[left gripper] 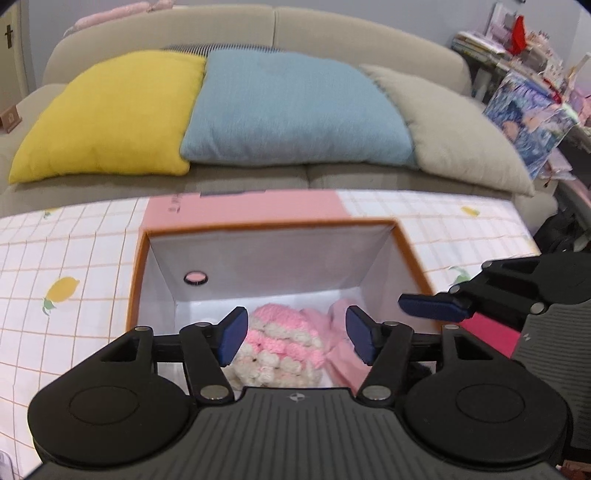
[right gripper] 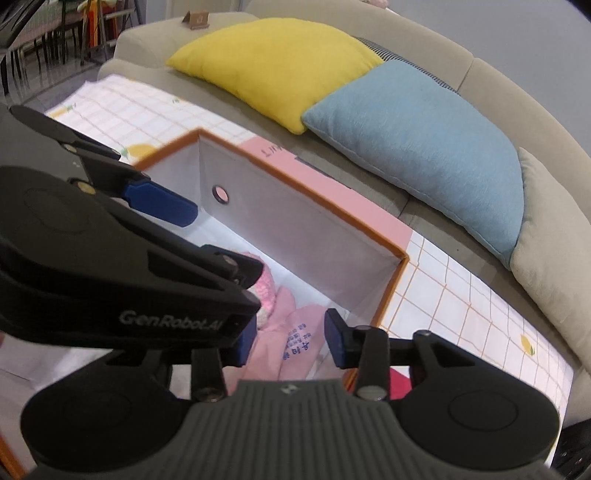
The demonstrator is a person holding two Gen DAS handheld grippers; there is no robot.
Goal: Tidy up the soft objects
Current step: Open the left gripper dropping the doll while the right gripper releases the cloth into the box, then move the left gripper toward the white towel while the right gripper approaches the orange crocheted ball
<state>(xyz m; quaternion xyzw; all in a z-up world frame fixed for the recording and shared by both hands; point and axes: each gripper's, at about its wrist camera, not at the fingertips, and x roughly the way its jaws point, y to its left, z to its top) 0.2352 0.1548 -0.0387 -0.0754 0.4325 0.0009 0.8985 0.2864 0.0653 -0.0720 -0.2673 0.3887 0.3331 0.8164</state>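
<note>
An orange-rimmed storage box (left gripper: pixel 280 222) with white lining stands on the checked cloth. Inside lie a pink-and-cream knitted item (left gripper: pixel 284 343) and a pink cloth (left gripper: pixel 341 347). My left gripper (left gripper: pixel 295 338) is open and empty, hovering over the box above the knitted item. My right gripper (right gripper: pixel 290 345) is open and empty above the pink cloth (right gripper: pixel 291 332), which carries blue printed text. The box (right gripper: pixel 388 251) also shows in the right wrist view, with the left gripper's body (right gripper: pixel 110 258) crossing in front. The right gripper's blue finger (left gripper: pixel 432 306) shows in the left wrist view.
A beige sofa (left gripper: pixel 221 33) behind the box holds a yellow cushion (left gripper: pixel 110 118), a blue cushion (left gripper: pixel 295 110) and a beige cushion (left gripper: pixel 461 129). A lemon-print checked cloth (left gripper: pixel 66 266) covers the surface. Cluttered shelves (left gripper: pixel 517 44) stand at the right. A red item (left gripper: pixel 491 332) lies beside the box.
</note>
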